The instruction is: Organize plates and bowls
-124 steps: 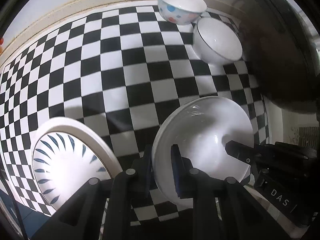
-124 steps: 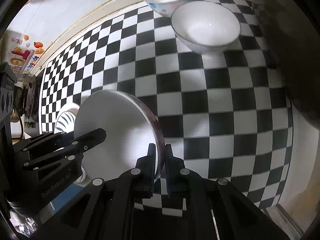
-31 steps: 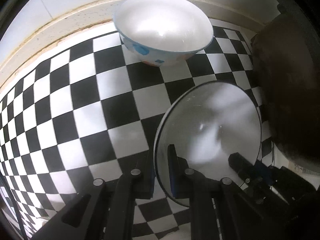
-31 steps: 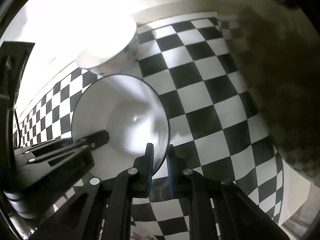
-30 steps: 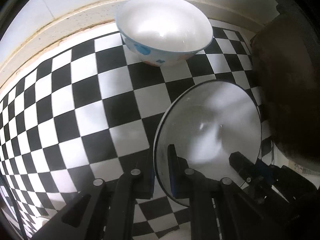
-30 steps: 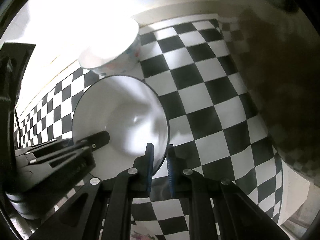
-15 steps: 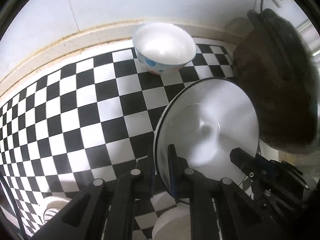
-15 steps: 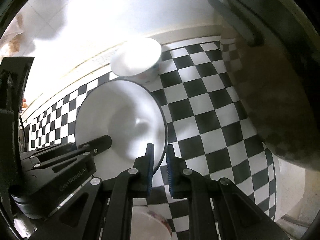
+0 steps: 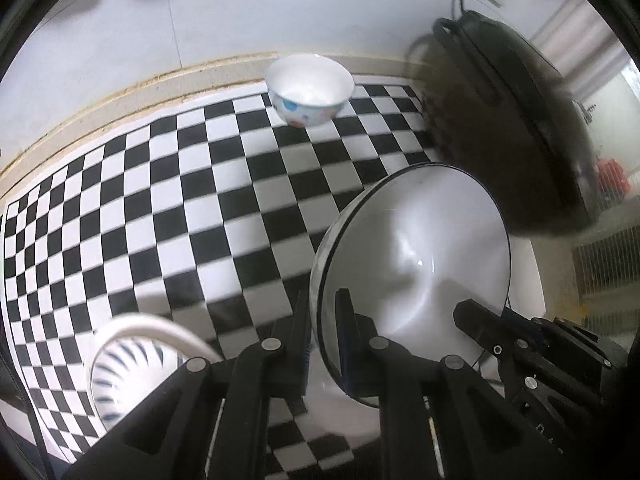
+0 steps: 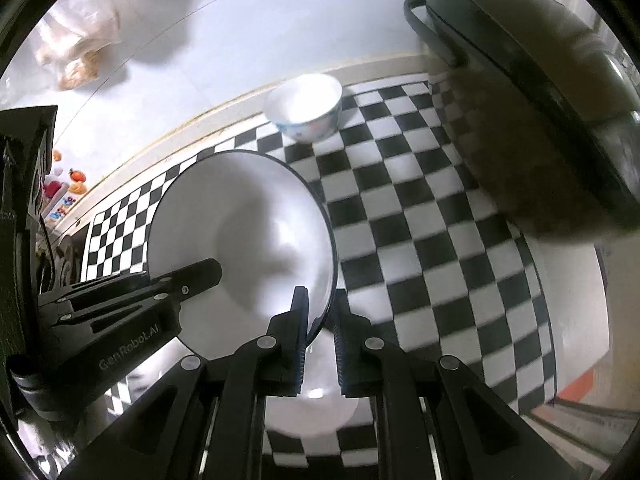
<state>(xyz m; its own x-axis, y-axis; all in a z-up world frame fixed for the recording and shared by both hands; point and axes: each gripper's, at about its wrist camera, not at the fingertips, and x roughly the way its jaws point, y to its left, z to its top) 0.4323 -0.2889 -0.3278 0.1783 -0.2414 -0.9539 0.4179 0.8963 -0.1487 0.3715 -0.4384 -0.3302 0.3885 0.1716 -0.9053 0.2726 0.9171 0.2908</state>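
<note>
Claws (image 9: pixel 322 332) (image 10: pixel 320 326) both pinch white bowl (image 9: pixel 420 264) rim; dotted bowl (image 9: pixel 310 90) beyond, cooker (image 9: pixel 520 132) beside.

Both claws point steeply downward, side by side. The left claw (image 9: pixel 323 334) is clamped tight; the right claw (image 10: pixel 320 334) is likewise pinched nearly closed.
</note>
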